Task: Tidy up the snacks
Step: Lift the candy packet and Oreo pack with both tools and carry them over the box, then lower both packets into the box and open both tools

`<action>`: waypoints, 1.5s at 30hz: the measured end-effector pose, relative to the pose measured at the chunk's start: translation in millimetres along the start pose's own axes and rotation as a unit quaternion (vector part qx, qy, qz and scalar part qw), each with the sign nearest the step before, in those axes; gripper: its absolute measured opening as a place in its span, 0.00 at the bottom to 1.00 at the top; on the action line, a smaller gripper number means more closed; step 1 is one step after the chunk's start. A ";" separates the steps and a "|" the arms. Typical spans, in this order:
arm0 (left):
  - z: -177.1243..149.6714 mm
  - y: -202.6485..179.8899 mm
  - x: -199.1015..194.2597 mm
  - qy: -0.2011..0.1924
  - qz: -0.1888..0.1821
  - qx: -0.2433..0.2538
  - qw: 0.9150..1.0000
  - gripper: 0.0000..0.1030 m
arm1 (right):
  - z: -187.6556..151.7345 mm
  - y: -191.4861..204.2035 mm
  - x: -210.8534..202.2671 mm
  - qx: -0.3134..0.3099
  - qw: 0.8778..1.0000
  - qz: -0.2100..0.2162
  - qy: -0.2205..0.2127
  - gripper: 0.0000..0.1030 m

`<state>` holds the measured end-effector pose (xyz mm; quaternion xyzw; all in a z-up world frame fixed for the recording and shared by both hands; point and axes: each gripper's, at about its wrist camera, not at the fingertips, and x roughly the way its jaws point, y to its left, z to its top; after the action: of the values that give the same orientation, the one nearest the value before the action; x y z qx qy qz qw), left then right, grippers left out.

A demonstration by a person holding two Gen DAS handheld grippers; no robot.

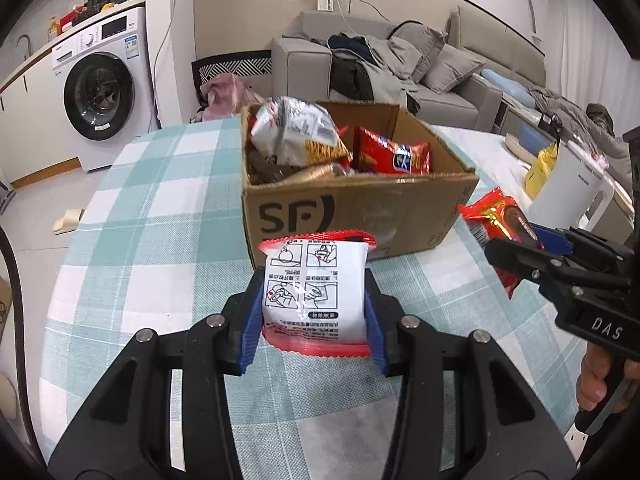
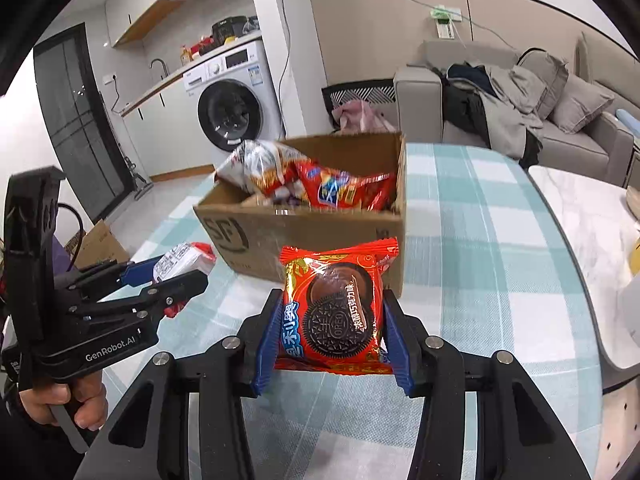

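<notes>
My left gripper [image 1: 315, 312] is shut on a white snack packet with red edges [image 1: 316, 292], held above the checked tablecloth. My right gripper [image 2: 331, 328] is shut on a red Oreo packet [image 2: 334, 312], also lifted off the table. Ahead of both stands an open cardboard box [image 1: 360, 208] marked SF, holding several snack bags. In the left wrist view the right gripper [image 1: 516, 256] with the Oreo packet [image 1: 496, 216] hangs at the right of the box. In the right wrist view the left gripper [image 2: 176, 276] with the white packet [image 2: 182, 264] is at the left.
The round table [image 1: 152, 216] has a teal and white checked cloth. A white kettle [image 1: 568, 184] and a yellow bag [image 1: 540, 168] stand to the right. A washing machine [image 1: 100, 88] and a grey sofa [image 1: 400, 60] with clothes lie beyond the table. A person's hand [image 2: 80, 400] holds each gripper's handle.
</notes>
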<state>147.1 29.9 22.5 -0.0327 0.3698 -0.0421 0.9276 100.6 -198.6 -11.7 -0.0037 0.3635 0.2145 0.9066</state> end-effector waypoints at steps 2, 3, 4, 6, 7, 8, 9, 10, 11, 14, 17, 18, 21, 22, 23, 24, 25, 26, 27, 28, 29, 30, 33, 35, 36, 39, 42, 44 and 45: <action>2.8 0.6 -6.9 -0.006 0.002 0.000 1.000 0.40 | 4.2 0.1 -6.5 0.000 1.000 0.002 -0.007 0.46; 4.1 0.4 -10.3 -0.009 0.003 0.000 1.000 0.40 | 7.1 1.0 -8.5 0.000 1.000 0.001 -0.009 0.46; 5.9 0.7 -13.6 -0.013 0.003 -0.001 1.000 0.40 | 9.4 1.2 -11.4 -0.001 1.000 -0.001 -0.012 0.46; 10.3 0.4 -21.4 -0.022 0.004 -0.002 1.000 0.40 | 15.4 1.6 -16.6 -0.002 1.000 0.005 -0.019 0.46; 12.5 1.5 -23.7 -0.025 0.004 -0.002 1.000 0.40 | 17.9 2.2 -19.0 -0.003 1.000 0.007 -0.022 0.46; 15.5 0.8 -27.6 -0.029 0.005 -0.002 1.000 0.40 | 21.3 3.1 -21.2 -0.005 1.000 0.006 -0.025 0.46; 17.5 0.7 -29.4 -0.031 0.005 -0.001 1.000 0.40 | 23.8 4.3 -23.1 -0.007 1.000 0.005 -0.027 0.46; 19.7 0.3 -31.5 -0.034 0.005 0.000 0.999 0.40 | 26.1 5.0 -25.1 -0.007 1.000 0.004 -0.030 0.46; 22.8 -0.5 -34.3 -0.038 0.005 0.002 0.999 0.40 | 28.0 5.6 -27.0 -0.006 0.999 0.004 -0.032 0.46; 32.9 -0.9 -41.0 -0.048 0.005 0.001 0.999 0.40 | 37.3 7.1 -32.9 -0.004 0.999 0.005 -0.041 0.46; 42.1 -2.6 -46.5 -0.057 0.006 0.004 0.998 0.40 | 45.9 8.4 -36.2 -0.004 0.999 0.006 -0.048 0.46; 44.8 -3.1 -48.2 -0.060 0.006 0.005 0.998 0.40 | 49.8 9.0 -36.3 -0.004 0.999 0.006 -0.050 0.46; 54.6 -4.5 -52.5 -0.069 0.005 0.005 0.998 0.40 | 61.6 9.9 -35.7 -0.006 0.998 0.006 -0.056 0.46; 57.5 -4.6 -53.6 -0.071 0.005 0.004 0.997 0.40 | 64.7 10.1 -35.3 -0.005 0.998 0.005 -0.056 0.46; 61.3 -4.9 -54.0 -0.073 0.005 0.005 0.997 0.40 | 68.2 10.2 -34.8 -0.004 0.998 0.005 -0.058 0.46; 63.9 -5.2 -53.9 -0.073 0.005 0.006 0.997 0.40 | 70.6 10.6 -33.8 -0.004 0.998 0.005 -0.060 0.46; 67.4 -5.3 -52.8 -0.074 0.005 0.007 0.997 0.40 | 73.5 10.3 -32.9 -0.002 0.998 0.003 -0.064 0.46; 69.9 -4.9 -51.8 -0.075 0.005 0.008 0.997 0.40 | 77.1 9.7 -31.2 -0.001 0.998 0.003 -0.065 0.46; 72.6 -4.6 -50.5 -0.075 0.005 0.008 0.997 0.40 | 78.6 8.5 -28.8 0.000 0.998 0.004 -0.066 0.46; 74.6 -4.2 -48.9 -0.076 0.005 0.007 0.997 0.40 | 81.5 7.9 -26.3 0.001 0.998 0.005 -0.067 0.46; 77.6 -3.3 -46.5 -0.074 0.003 0.005 0.997 0.40 | 83.9 7.8 -23.6 0.001 0.998 0.004 -0.066 0.46; 80.3 -3.0 -43.8 -0.072 0.002 0.004 0.997 0.40 | 86.2 7.8 -20.9 0.002 0.998 0.004 -0.066 0.46; 88.6 -2.7 -34.0 -0.071 0.001 0.004 0.997 0.40 | 93.3 5.7 -11.0 0.009 0.998 0.005 -0.067 0.46; 94.4 -2.8 -25.8 -0.068 0.002 0.005 0.998 0.40 | 96.2 4.0 -4.1 0.014 0.998 0.006 -0.067 0.46; 97.0 -2.5 -21.8 -0.067 0.002 0.005 0.998 0.40 | 98.3 2.8 -0.2 0.017 0.998 0.006 -0.066 0.46; 104.6 -2.9 -7.8 -0.066 0.005 0.008 0.998 0.40 | 102.4 -1.0 11.8 0.024 0.998 0.005 -0.064 0.46; 110.8 -2.7 8.0 -0.060 0.005 0.010 0.998 0.40 | 105.8 -6.6 26.3 0.033 0.998 0.006 -0.058 0.46; 114.5 -2.1 18.8 -0.057 0.004 0.011 0.998 0.40 | 107.1 -9.5 33.7 0.032 0.998 0.008 -0.054 0.46; 116.2 -2.7 23.4 -0.056 0.004 0.012 0.998 0.40 | 107.6 -11.0 37.5 0.032 0.998 0.010 -0.053 0.46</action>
<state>243.9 28.3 90.9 -0.0223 0.3165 -0.0413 0.9474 199.8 -176.6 41.0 0.0400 0.3220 0.2116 0.9219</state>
